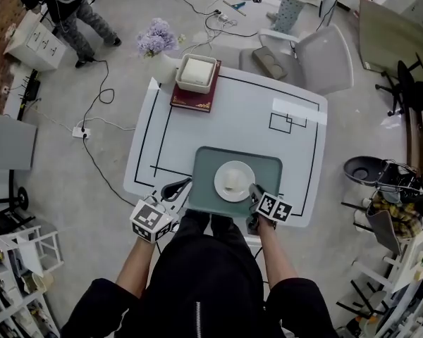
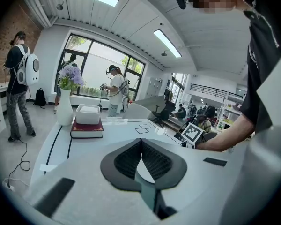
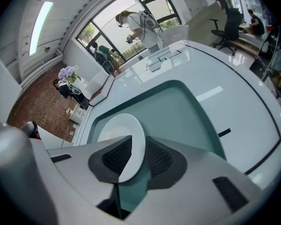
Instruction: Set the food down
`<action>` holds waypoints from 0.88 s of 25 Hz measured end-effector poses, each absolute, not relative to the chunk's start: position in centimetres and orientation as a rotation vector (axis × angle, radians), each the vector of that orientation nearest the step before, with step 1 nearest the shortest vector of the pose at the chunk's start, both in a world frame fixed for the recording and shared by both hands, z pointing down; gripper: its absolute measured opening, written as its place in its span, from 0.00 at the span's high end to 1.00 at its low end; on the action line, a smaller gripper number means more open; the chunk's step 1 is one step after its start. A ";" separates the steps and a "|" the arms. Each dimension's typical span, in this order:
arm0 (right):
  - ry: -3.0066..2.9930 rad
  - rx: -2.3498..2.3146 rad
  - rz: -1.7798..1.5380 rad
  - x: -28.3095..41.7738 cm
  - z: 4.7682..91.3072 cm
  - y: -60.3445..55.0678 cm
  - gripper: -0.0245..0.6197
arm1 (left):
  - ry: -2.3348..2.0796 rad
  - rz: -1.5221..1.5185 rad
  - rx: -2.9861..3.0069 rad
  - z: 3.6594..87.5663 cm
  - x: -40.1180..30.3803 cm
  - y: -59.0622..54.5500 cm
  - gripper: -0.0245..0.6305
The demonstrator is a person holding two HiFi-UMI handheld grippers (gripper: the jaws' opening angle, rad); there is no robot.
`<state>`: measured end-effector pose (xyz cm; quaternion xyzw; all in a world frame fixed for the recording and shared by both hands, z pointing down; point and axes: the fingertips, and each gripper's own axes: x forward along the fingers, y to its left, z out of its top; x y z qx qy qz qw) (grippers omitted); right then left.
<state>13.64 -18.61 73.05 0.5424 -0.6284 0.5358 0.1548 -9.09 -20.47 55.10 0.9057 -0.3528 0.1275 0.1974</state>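
The food [image 1: 233,182] was hard to make out. It was only a pale smudge on the plate [image 1: 244,170]. In the right gripper view the jaws covered the near part of that plate [image 3: 113,134], and nothing on it could be told there. The person's own body hid the near edge of the bench [image 1: 254,111]. Two other people at the far side of the room were cut off by the top of the head view.

On the bench I counted one plate and one green tray [image 1: 269,166]. There was also one dark red book [image 1: 190,104] with one white box [image 1: 197,72] on top of it at the far edge. Beyond the bench stood one bunch of purple flowers [image 1: 155,39] and one grey chair [image 1: 328,55]. There were two grippers.

The right gripper [image 1: 254,190] was clamped on the plate's right rim. In its own view the gripper [image 3: 139,140] stood open only by the rim's thickness, with the white edge pinched between the ribbed pads. The plate lay about the middle of the tray [image 3: 178,109], on the near half of the bench. I could not tell whether the plate sat quite flat or was tipped a little.

The left gripper [image 1: 180,186] was at the tray's left edge, near its front corner. In its own view the gripper's [image 2: 140,140] jaws met at the tips with nothing between them. A strip of white bench and green tray showed through the gap behind the tips. Whether the tips touched the tray I could not tell.
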 end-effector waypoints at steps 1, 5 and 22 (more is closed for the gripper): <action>-1.805 1.568 1.534 13.7 72.6 -18.6 0.83 | -0.976 0.360 2.542 55.1 -8.9 -20.6 0.95; -1.863 1.619 1.509 13.6 70.1 -18.6 0.83 | -0.927 0.366 2.569 55.1 -7.8 -20.7 0.95; -2.155 1.789 0.962 12.6 56.4 -16.4 0.91 | -0.847 0.356 2.664 53.6 -1.2 -18.6 0.95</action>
